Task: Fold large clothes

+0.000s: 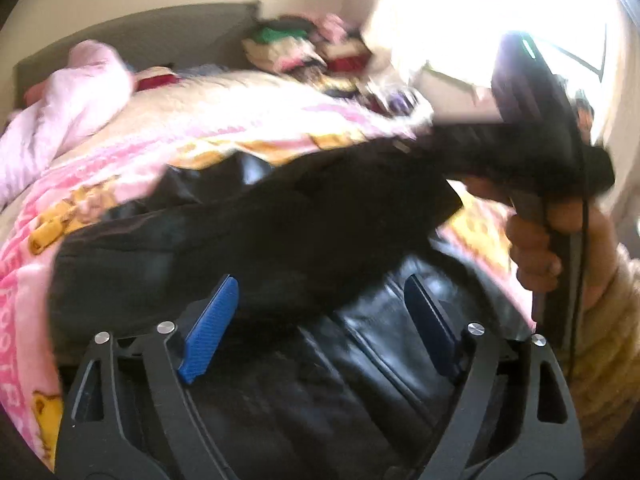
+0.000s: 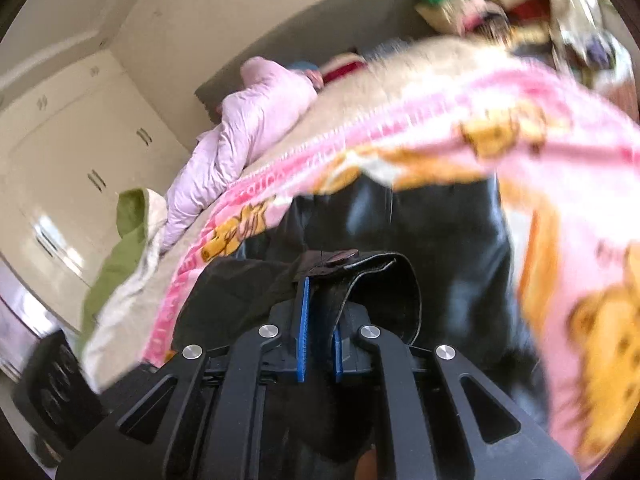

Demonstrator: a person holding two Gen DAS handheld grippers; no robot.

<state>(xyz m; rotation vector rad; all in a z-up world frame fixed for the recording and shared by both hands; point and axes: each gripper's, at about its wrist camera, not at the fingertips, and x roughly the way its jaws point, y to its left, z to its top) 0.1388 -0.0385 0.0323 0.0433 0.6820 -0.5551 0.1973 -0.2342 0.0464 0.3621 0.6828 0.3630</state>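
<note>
Two grippers: right gripper (image 2: 320,320) clamped on black leather jacket (image 2: 420,248) cuff, left gripper (image 1: 324,328) apart; keep cuff taut, lay flat w/o bunching.

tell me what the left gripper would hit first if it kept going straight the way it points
Most likely the black jacket lying on the pink blanket. The open left gripper points down at its dark folds, though blur leaves the depth unclear.

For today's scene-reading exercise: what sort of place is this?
Most likely a home bedroom: a bed with a pink cartoon blanket, built-in wardrobe doors along the wall, and a pile of folded clothes by the headboard.
</note>
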